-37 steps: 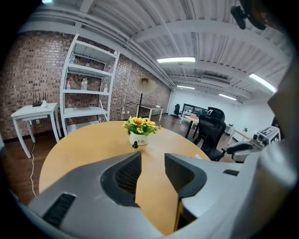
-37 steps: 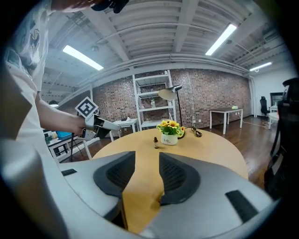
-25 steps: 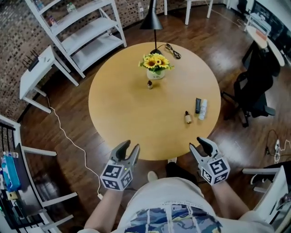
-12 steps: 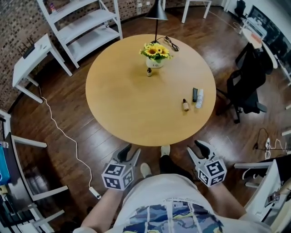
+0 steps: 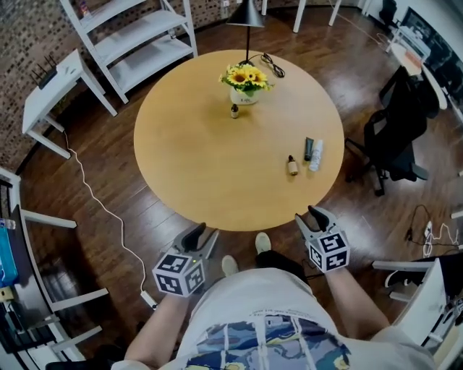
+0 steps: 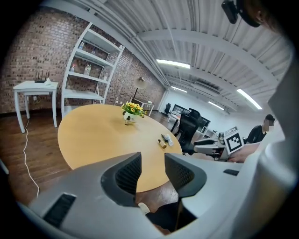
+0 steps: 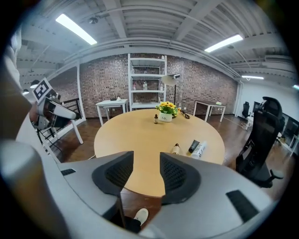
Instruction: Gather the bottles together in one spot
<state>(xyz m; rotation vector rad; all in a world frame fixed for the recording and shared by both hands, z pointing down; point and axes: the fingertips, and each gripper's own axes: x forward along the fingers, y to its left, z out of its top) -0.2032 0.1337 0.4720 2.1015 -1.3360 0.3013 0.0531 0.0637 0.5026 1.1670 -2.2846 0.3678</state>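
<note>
On the round wooden table point(image 5: 195, 166), a small amber bottle point(image 5: 292, 166) lies beside a black tube point(image 5: 309, 149) and a white bottle point(image 5: 316, 155) at the right. Another small brown bottle point(image 5: 234, 110) stands by the flower vase at the far side. My left gripper point(image 5: 202, 235) hangs open and empty over the floor, short of the table's near edge. My right gripper point(image 5: 309, 215) is at the near right edge with its jaws opening and nothing between them. The right gripper view shows the amber bottle point(image 7: 175, 149) and both tubes ahead.
A sunflower vase point(image 5: 245, 78) and a black lamp point(image 5: 244, 14) with its cable stand at the table's far side. A white shelf unit point(image 5: 137, 43) and a white side table point(image 5: 51, 90) are at back left, and a black office chair point(image 5: 398, 130) at the right. A white cable point(image 5: 101, 209) runs across the floor.
The view has pulled back from the table. Both grippers, earlier over its near edge, now sit just off it over the floor. The bottles have not moved.
</note>
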